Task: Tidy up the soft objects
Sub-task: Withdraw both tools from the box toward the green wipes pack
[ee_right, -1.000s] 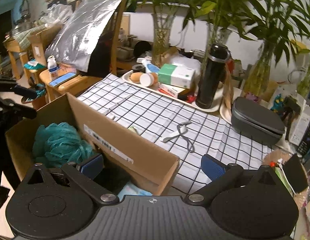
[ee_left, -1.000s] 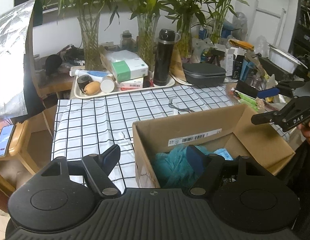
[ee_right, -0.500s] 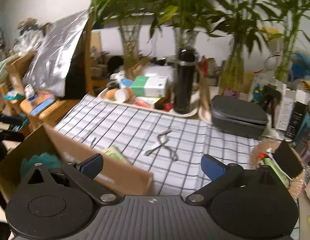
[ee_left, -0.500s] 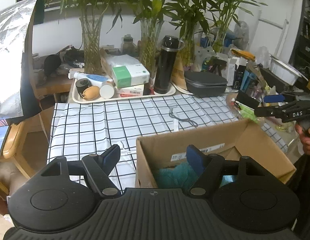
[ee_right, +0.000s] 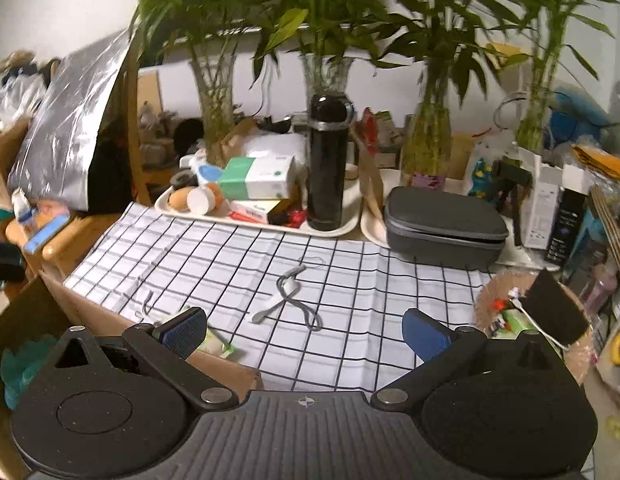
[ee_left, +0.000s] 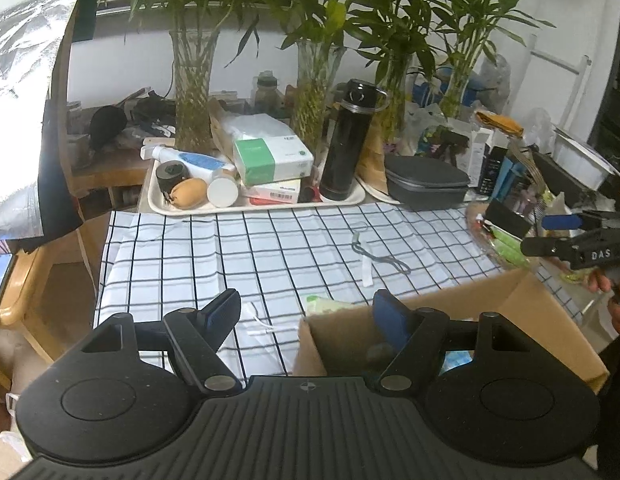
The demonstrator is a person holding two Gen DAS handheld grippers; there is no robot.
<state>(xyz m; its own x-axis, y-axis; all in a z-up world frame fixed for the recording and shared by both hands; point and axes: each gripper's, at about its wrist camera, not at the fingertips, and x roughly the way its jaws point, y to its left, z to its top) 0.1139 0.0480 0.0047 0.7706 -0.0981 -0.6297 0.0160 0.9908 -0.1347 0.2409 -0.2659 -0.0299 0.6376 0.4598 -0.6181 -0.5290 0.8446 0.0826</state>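
A brown cardboard box [ee_left: 470,304] stands on the checked cloth at the near right of the left wrist view. My left gripper [ee_left: 305,316] hovers open over its left corner with nothing between the pads, and its body hides most of the box's contents. In the right wrist view the box [ee_right: 81,316] lies at the left with a teal mesh sponge [ee_right: 17,364] inside. My right gripper [ee_right: 305,330] stands open and empty above the cloth beside the box. A green-white soft packet [ee_right: 215,346] lies against the box's far wall, and a grey strap [ee_right: 289,296] lies mid-cloth. The right gripper [ee_left: 546,234] also shows at the right edge, held by a hand.
A cream tray [ee_left: 253,206] with boxes, tubes and a black flask [ee_left: 348,140] lines the far side. A grey zip case [ee_right: 442,224], glass vases of bamboo and a round wicker basket [ee_right: 498,292] crowd the back and right. A foil sheet [ee_left: 17,112] leans at the left.
Both views have pulled back from the box, which now sits lower and further to the side. The right gripper has swung right toward the cloth. The teal sponge has dropped out of the left view.
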